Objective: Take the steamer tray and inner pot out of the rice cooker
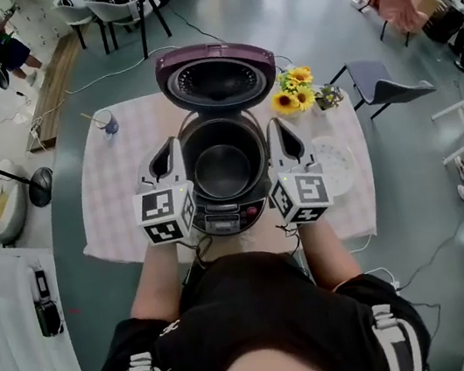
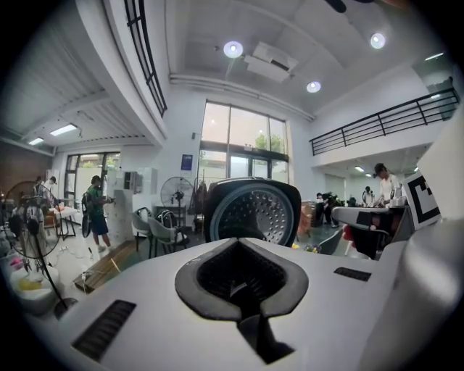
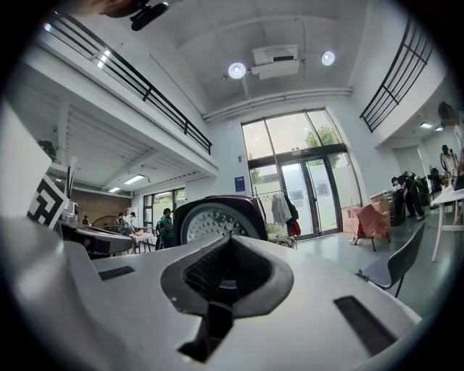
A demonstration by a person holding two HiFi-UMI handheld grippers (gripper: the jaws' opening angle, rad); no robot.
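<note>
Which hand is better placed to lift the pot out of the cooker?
Neither, probably: left gripper and right gripper flank the inner pot evenly, fingers shut and empty.

Glossy grey-green floor. Tall glazed windows in white far wall. Round ceiling lights on. Black mezzanine railing. Standing fan by chairs. Grey chair beside checked-cloth bench.

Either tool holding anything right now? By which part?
Nothing is held. The left tool and right tool are both shut and empty, flanking the rice cooker; the inner pot sits inside it.
</note>
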